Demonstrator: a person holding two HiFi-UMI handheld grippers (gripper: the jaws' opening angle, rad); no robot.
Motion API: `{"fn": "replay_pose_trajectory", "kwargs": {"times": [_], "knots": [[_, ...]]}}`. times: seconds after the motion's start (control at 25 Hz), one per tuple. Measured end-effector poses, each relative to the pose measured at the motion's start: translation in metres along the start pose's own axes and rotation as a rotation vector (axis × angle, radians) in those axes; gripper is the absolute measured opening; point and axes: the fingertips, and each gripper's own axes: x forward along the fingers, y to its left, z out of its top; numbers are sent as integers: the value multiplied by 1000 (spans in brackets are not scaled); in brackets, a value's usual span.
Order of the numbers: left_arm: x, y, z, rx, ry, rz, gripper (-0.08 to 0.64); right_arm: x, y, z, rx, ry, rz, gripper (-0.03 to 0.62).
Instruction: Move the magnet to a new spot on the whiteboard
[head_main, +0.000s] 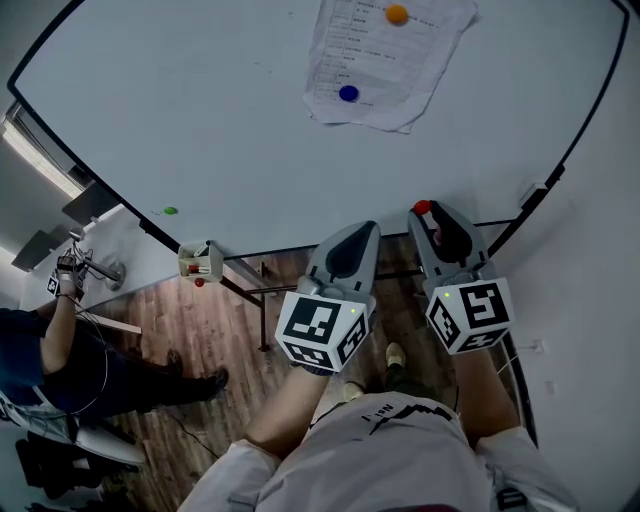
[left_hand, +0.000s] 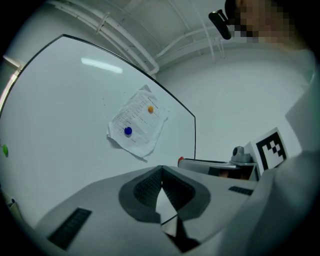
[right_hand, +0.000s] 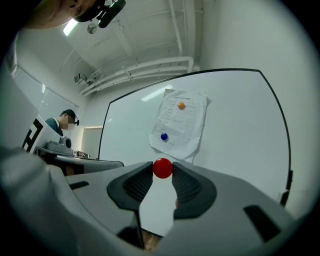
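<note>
Just at the whiteboard's (head_main: 200, 100) lower edge, right gripper (right_hand: 162, 174) clamps red magnet (right_hand: 162, 168).

My whiteboard (head_main: 200, 100), a crumpled paper sheet (head_main: 385, 60) pinned under an orange magnet (head_main: 397, 14) and blue magnet (head_main: 348, 93), green magnet (head_main: 170, 211) well apart.
</note>
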Motion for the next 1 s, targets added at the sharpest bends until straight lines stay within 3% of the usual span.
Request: {"fn": "replay_pose_trajectory", "kwargs": {"times": [0.44, 1.0], "knots": [[9, -13, -15, -6, 9, -31, 11, -8, -16, -16, -14, 36, -38, 127], [88, -23, -16, 4, 1, 36, 11, 44, -127, -22, -87, 44, -66, 127]]}}
